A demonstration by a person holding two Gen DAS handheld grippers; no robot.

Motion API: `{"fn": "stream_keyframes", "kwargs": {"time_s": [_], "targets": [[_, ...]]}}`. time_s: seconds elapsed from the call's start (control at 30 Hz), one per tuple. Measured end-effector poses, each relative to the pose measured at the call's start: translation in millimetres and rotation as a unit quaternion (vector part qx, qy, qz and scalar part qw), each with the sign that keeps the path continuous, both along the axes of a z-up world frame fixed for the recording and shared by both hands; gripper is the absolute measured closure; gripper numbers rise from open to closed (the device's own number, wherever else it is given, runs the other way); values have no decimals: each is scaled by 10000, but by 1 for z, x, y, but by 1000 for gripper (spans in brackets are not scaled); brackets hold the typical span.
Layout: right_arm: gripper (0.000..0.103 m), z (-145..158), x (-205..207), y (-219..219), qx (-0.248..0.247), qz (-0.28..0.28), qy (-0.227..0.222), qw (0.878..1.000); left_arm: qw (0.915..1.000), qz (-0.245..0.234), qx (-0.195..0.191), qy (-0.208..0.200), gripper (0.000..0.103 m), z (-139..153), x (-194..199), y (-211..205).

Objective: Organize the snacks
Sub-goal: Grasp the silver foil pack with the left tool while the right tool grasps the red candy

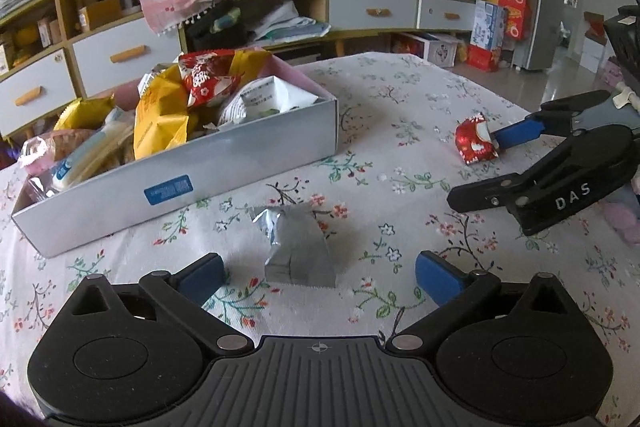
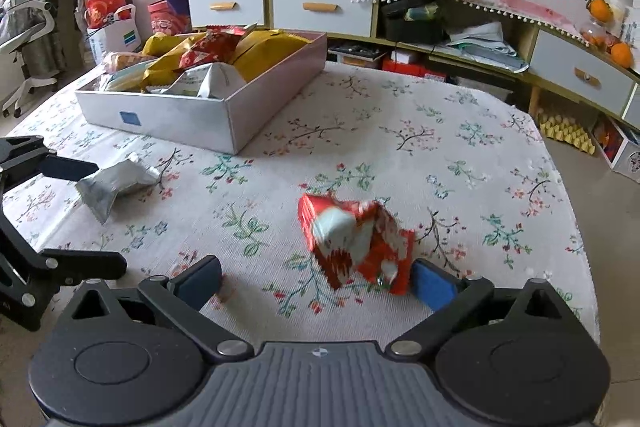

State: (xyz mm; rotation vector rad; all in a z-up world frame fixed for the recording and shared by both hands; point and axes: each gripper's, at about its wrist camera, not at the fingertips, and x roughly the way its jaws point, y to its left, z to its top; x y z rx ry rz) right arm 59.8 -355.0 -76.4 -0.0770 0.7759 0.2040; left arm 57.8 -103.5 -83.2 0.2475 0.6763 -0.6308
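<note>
A crumpled silver snack packet (image 1: 298,251) lies on the floral tablecloth between the wide-apart fingers of my left gripper (image 1: 320,277), touching neither pad. That gripper is open. A red and white snack packet (image 2: 356,243) sits inside my right gripper (image 2: 316,283), which is open too. The packet leans against the right blue pad (image 2: 434,285) and stays well clear of the left finger. In the left wrist view the right gripper (image 1: 474,167) reaches in from the right around the red packet (image 1: 476,143). The right wrist view shows the left gripper (image 2: 110,215) around the silver packet (image 2: 116,183).
A shallow grey cardboard box (image 1: 176,167), heaped with yellow, red and white snack bags, stands on the table behind and left of the silver packet; it is also in the right wrist view (image 2: 180,119). Low cabinets, shelves and a fan line the wall beyond the table.
</note>
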Motion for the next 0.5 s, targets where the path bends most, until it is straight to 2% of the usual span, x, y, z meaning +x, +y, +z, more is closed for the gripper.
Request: {"fn": "stream_keyframes", "kwargs": {"time_s": [0.23,0.5], "targets": [[43,2,4,-1,18,-102,-103,9999,9999,-48,-37,-110,24,4,0,-3],[66,5,5,2,-12,-89,-164,9998,9999,-60,-49,-149,55,7,-1,-3]]}}
